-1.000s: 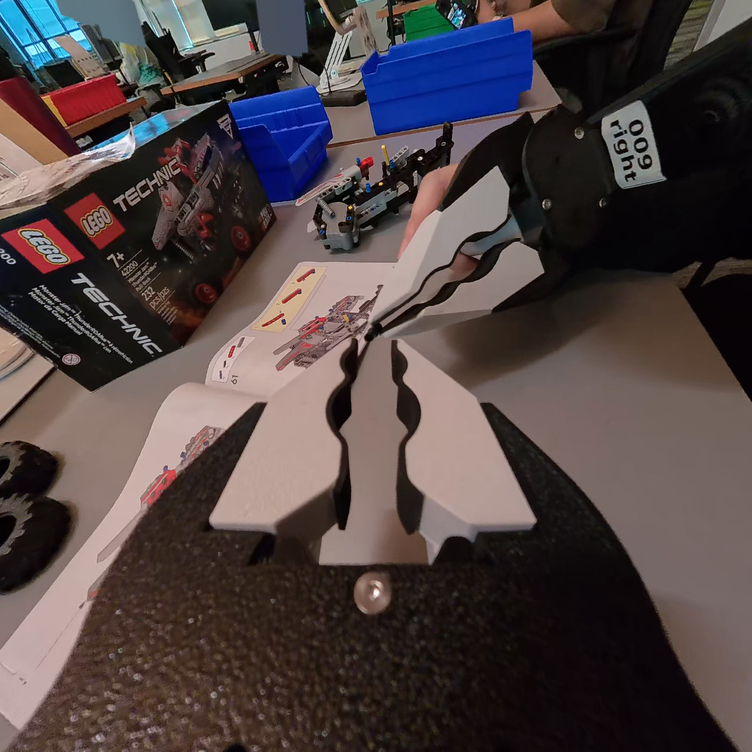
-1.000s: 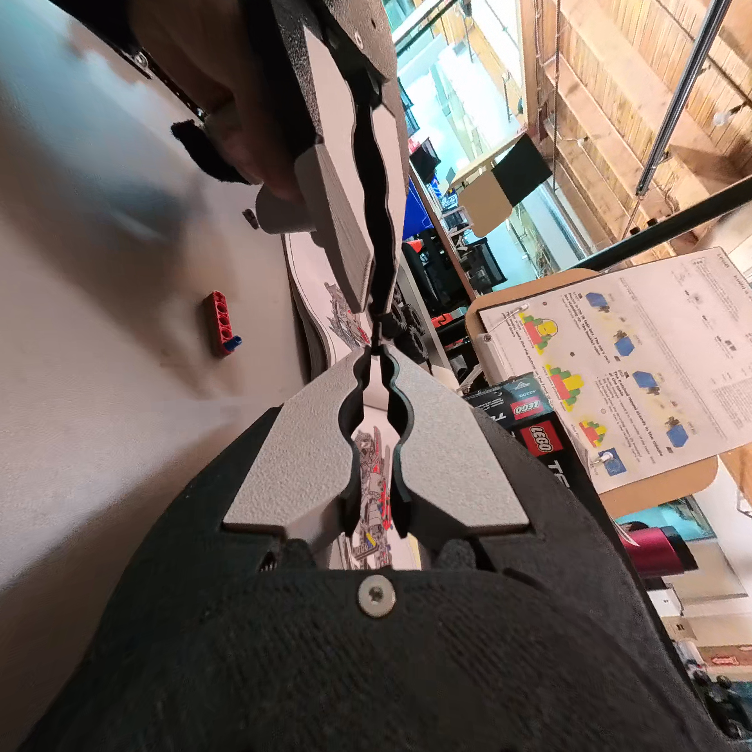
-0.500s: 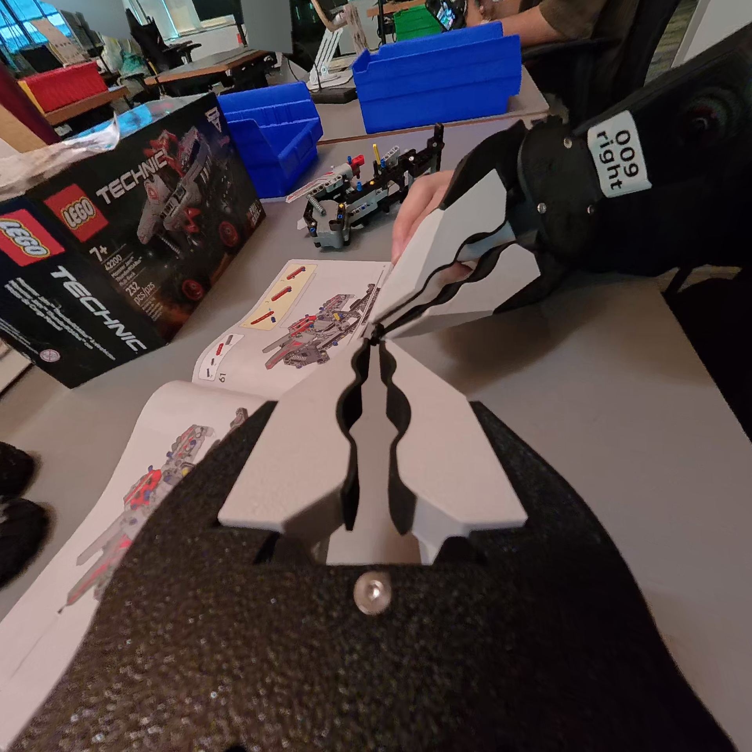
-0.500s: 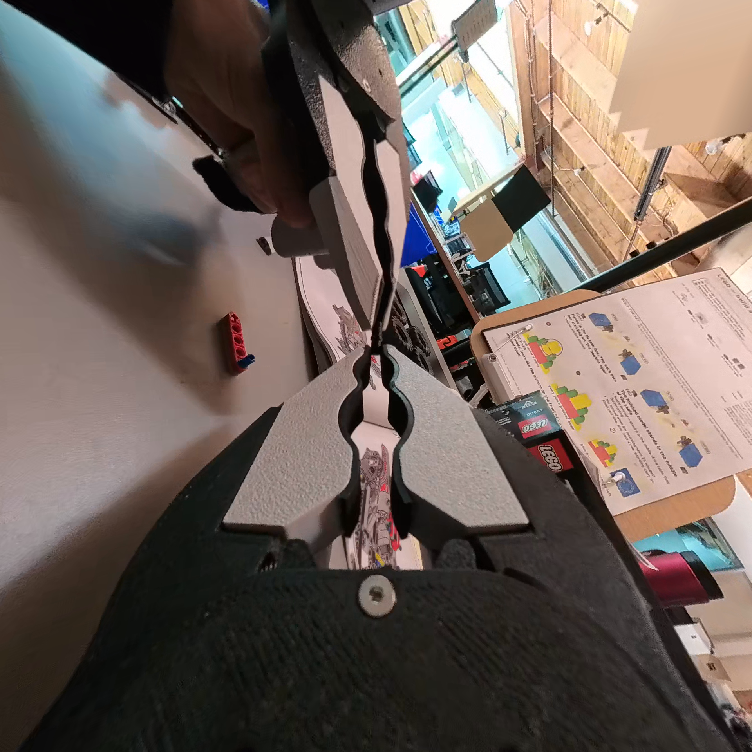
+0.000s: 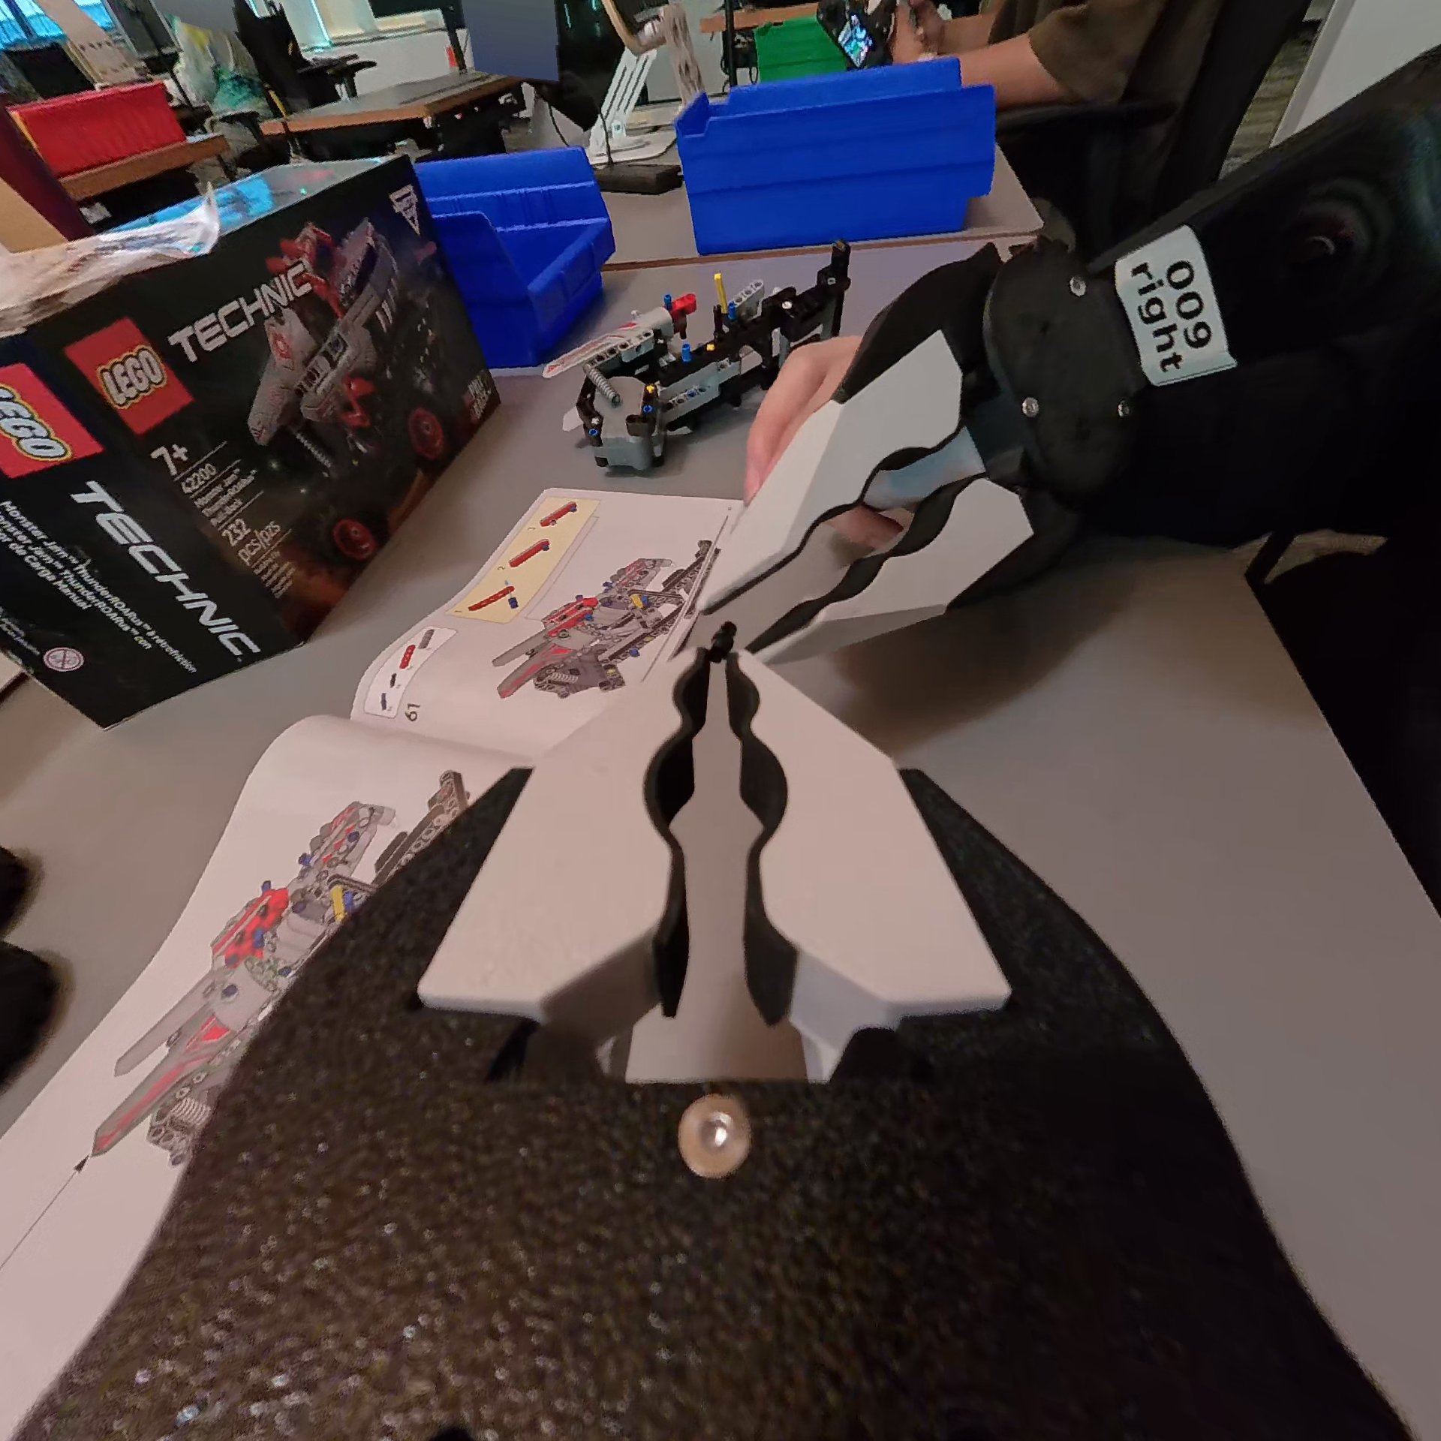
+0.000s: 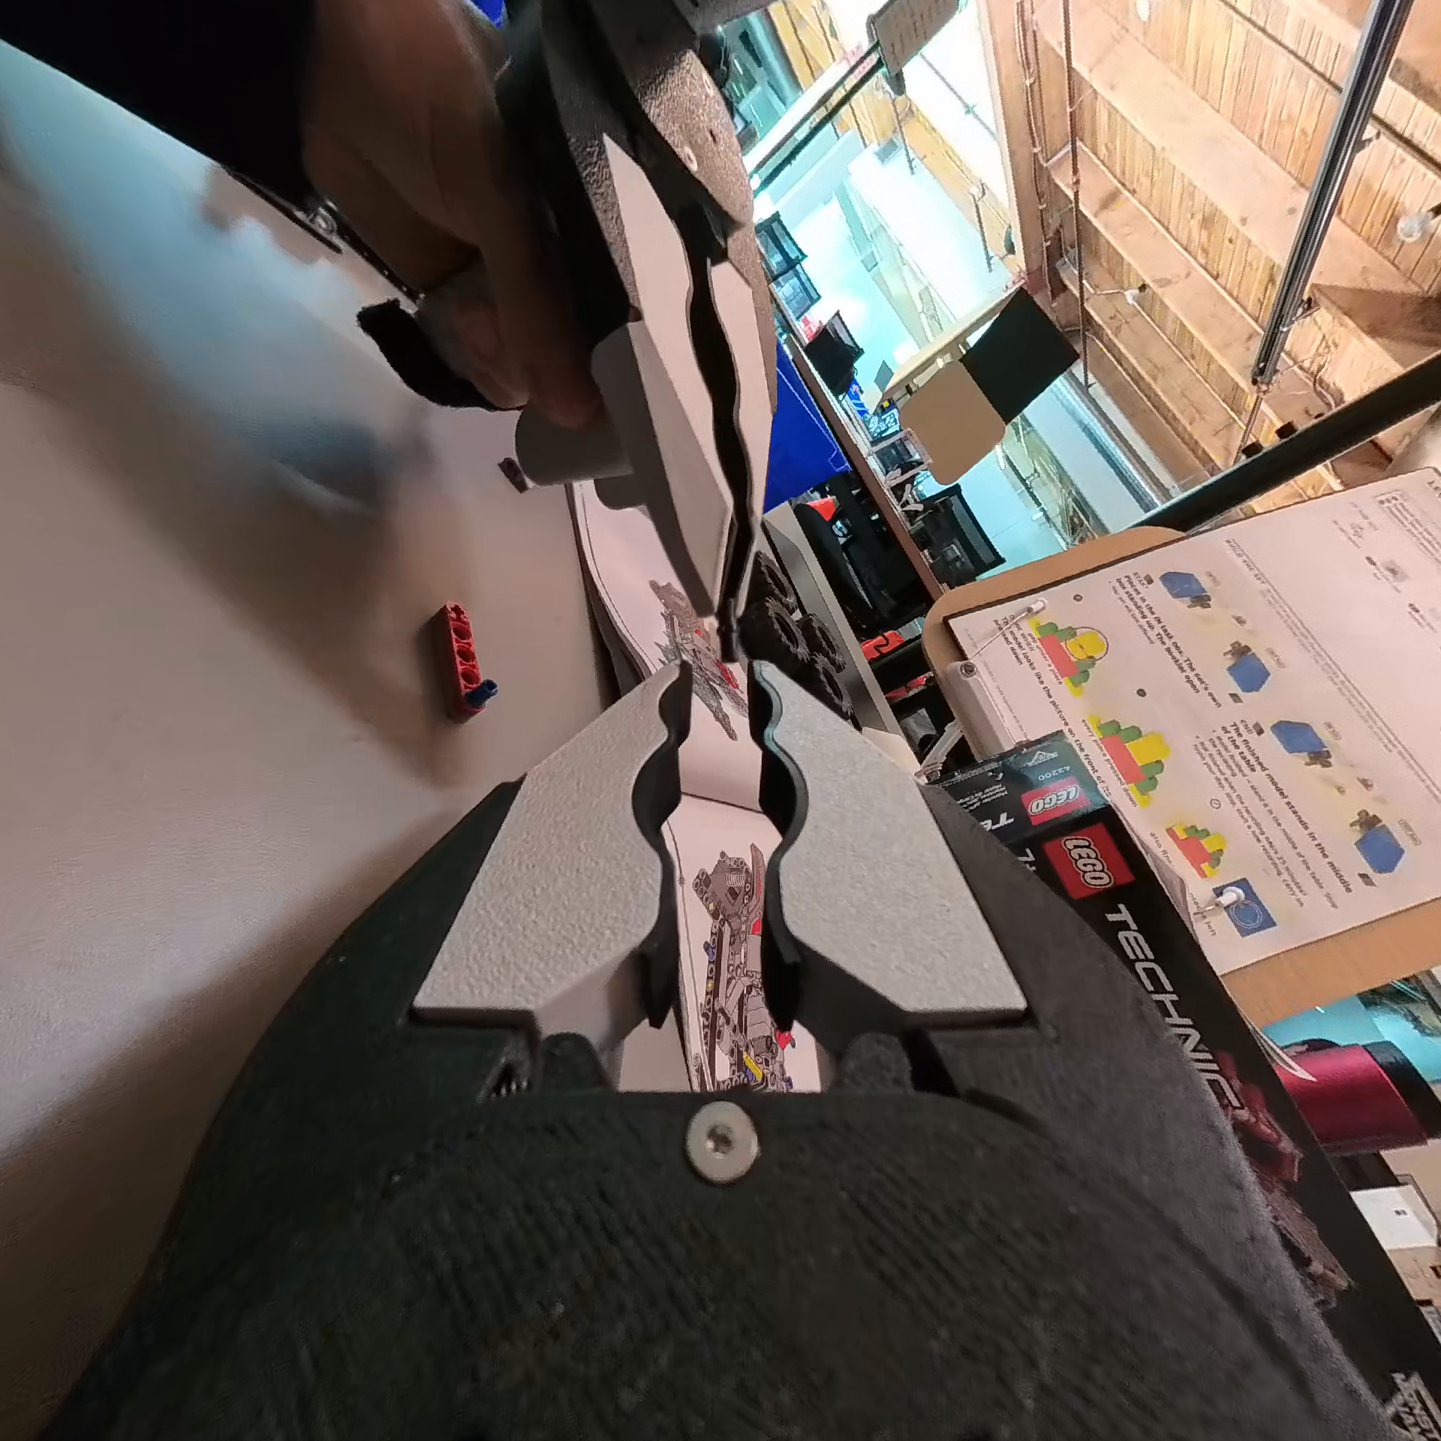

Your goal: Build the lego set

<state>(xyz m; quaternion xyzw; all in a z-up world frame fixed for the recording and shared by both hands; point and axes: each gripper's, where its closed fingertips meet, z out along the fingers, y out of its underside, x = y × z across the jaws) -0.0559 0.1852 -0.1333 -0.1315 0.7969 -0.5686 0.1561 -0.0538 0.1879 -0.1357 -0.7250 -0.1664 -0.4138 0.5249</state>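
The left gripper [image 5: 719, 653] had its jaws nearly closed, pinching a small black pin [image 5: 725, 638] at the very tips so that the pin stuck out beyond them. The right gripper [image 6: 719, 677] stood just beside it, tip to tip but apart from the pin, its jaws parted by a narrow gap and holding nothing. Both hung just above the open instruction booklet [image 5: 546, 593], which lay on the grey table [image 5: 1092, 780]. A hand [image 5: 787, 405] showed behind the right gripper's fingers in the left wrist view. Beyond the booklet stood the partly built lego chassis [image 5: 702, 366], grey and black with a spring at its near end, resting on the table. The black set box [image 5: 218, 421] stood to the left of the booklet, and two blue bins [image 5: 834, 156] sat farther back. In the right wrist view, a short red beam [image 6: 460, 659] with a blue pin [image 6: 483, 689] in one end lay alone on the table, and black tyres [image 6: 787, 631] lay beyond the booklet.
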